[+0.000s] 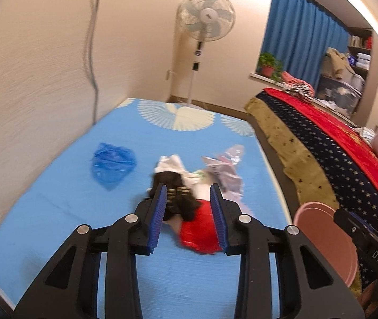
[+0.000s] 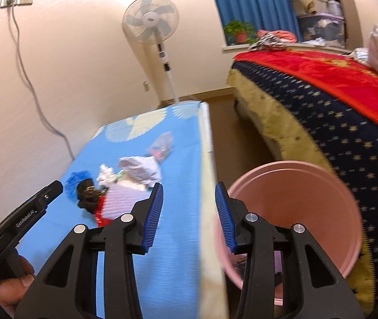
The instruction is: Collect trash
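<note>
Trash lies in a pile on a blue table cover (image 1: 55, 212): a red wrapper (image 1: 199, 228), a black crumpled piece (image 1: 173, 186), white tissue (image 1: 170, 163), a pale plastic bag (image 1: 223, 170) and, apart to the left, a blue plastic bag (image 1: 113, 164). My left gripper (image 1: 189, 199) is open, its fingers on either side of the black piece and red wrapper. My right gripper (image 2: 189, 199) is open and empty over the table's right edge, beside a pink bin (image 2: 295, 212). The pile also shows in the right wrist view (image 2: 135, 175).
A bed with a red and star-patterned navy blanket (image 1: 335, 138) stands to the right, with the pink bin (image 1: 329, 242) in the gap between bed and table. A standing fan (image 1: 204, 18) stands by the far wall. A cable (image 2: 29, 85) hangs from wall sockets.
</note>
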